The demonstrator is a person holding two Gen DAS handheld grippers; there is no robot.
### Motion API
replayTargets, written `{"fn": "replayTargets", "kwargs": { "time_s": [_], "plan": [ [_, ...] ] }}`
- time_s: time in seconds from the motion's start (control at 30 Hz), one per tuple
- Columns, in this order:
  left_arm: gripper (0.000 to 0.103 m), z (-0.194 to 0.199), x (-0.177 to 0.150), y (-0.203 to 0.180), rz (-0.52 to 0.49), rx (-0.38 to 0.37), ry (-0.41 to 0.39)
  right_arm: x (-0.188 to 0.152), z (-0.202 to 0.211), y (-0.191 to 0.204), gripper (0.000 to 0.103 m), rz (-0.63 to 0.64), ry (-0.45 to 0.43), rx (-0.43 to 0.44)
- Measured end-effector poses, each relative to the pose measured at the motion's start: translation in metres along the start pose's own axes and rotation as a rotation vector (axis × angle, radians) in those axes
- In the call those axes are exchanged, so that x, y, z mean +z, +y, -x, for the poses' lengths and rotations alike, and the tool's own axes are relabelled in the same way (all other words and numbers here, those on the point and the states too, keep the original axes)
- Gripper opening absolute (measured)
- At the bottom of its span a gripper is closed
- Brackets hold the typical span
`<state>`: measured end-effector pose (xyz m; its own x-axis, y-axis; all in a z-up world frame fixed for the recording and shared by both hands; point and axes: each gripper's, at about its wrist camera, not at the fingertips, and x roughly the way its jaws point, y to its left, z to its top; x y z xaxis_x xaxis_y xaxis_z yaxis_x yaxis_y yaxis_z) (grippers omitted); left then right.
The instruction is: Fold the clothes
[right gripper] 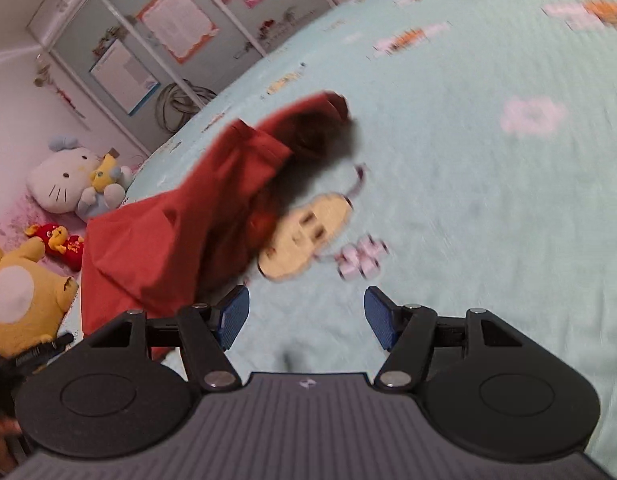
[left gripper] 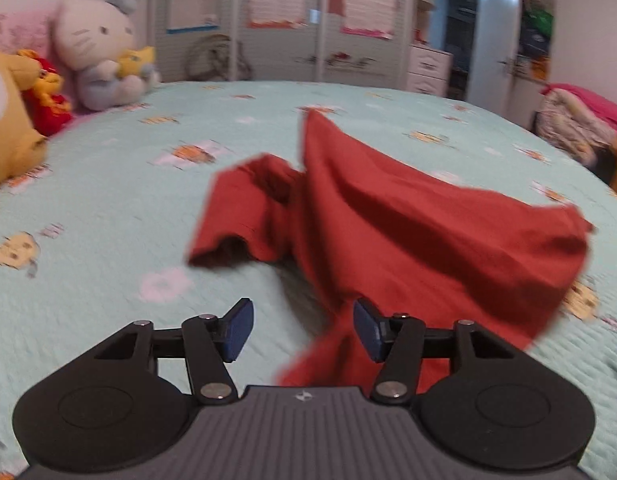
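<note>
A red garment [left gripper: 388, 220] lies rumpled on the mint-green bedspread [left gripper: 108, 200], bunched into a raised ridge, with one sleeve [left gripper: 236, 216] spread to the left. Its near edge runs down beside the right finger of my left gripper [left gripper: 304, 328], which stands open; the pads do not press on the cloth. In the right wrist view the same garment [right gripper: 168, 232] sits to the left and ahead of my right gripper [right gripper: 306, 316], which is open over bare bedspread [right gripper: 488, 200] with nothing between its fingers. Both views are blurred.
Plush toys sit at the head of the bed: a white cat [left gripper: 96, 48], a yellow bear [left gripper: 8, 120] and a small red one [left gripper: 48, 92]. A wardrobe [left gripper: 276, 20] stands past the far edge. A heap of bedding [left gripper: 580, 124] lies at the right.
</note>
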<state>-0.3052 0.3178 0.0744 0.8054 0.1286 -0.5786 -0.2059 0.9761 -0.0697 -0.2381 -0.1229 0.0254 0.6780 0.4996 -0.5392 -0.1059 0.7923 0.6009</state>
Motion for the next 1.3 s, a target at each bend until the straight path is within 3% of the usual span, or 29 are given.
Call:
{"fn": "replayTargets", "kwargs": {
  "time_s": [0.07,0.17,0.27,0.43,0.5,0.57,0.7,0.8,0.93,1.0,1.07,1.13,1.17,1.2,1.3],
  "plan": [
    [0.072,-0.012,-0.001,-0.007,0.006,-0.030,0.024,0.000,0.000,0.001,0.064,-0.017,-0.011,0.000],
    [0.069,-0.040,0.000,-0.011,0.030,-0.069,0.098,0.021,-0.004,0.012,0.064,-0.006,-0.059,0.025],
    [0.006,-0.062,-0.003,-0.006,0.078,-0.186,0.228,0.054,-0.015,0.031,0.065,0.050,-0.115,0.044],
    [0.005,-0.044,-0.010,0.009,0.134,-0.477,0.419,0.129,-0.059,0.069,0.072,0.199,-0.191,0.044],
    [0.005,-0.024,-0.018,0.014,0.072,-0.558,0.475,0.154,-0.092,0.085,0.072,0.257,-0.159,0.041],
    [0.005,-0.011,-0.027,0.024,0.039,-0.561,0.529,0.169,-0.130,0.102,0.072,0.331,-0.096,0.049],
    [0.006,-0.001,-0.027,0.058,0.085,-0.510,0.569,0.180,-0.212,0.130,0.073,0.459,0.044,0.064],
    [0.010,0.006,-0.013,0.090,0.166,-0.424,0.509,0.173,-0.270,0.148,0.073,0.561,0.139,0.064],
    [0.020,0.012,0.008,0.127,0.290,-0.304,0.419,0.150,-0.312,0.160,0.073,0.670,0.265,0.085],
    [0.024,0.014,0.018,0.148,0.376,-0.197,0.372,0.134,-0.314,0.159,0.079,0.717,0.277,0.089],
    [0.024,0.014,0.033,0.160,0.443,-0.080,0.319,0.120,-0.310,0.155,0.080,0.756,0.222,0.104],
    [0.025,0.006,0.051,0.160,0.459,-0.023,0.256,0.114,-0.304,0.152,0.058,0.772,0.155,0.121],
    [0.025,0.002,0.060,0.158,0.460,0.004,0.222,0.114,-0.298,0.152,0.021,0.768,0.129,0.137],
    [0.025,-0.004,0.070,0.154,0.454,0.023,0.188,0.115,-0.291,0.152,0.001,0.755,0.106,0.161],
    [0.027,-0.025,0.099,0.135,0.439,0.033,0.102,0.113,-0.253,0.157,0.001,0.787,0.022,0.273]
  ]
}}
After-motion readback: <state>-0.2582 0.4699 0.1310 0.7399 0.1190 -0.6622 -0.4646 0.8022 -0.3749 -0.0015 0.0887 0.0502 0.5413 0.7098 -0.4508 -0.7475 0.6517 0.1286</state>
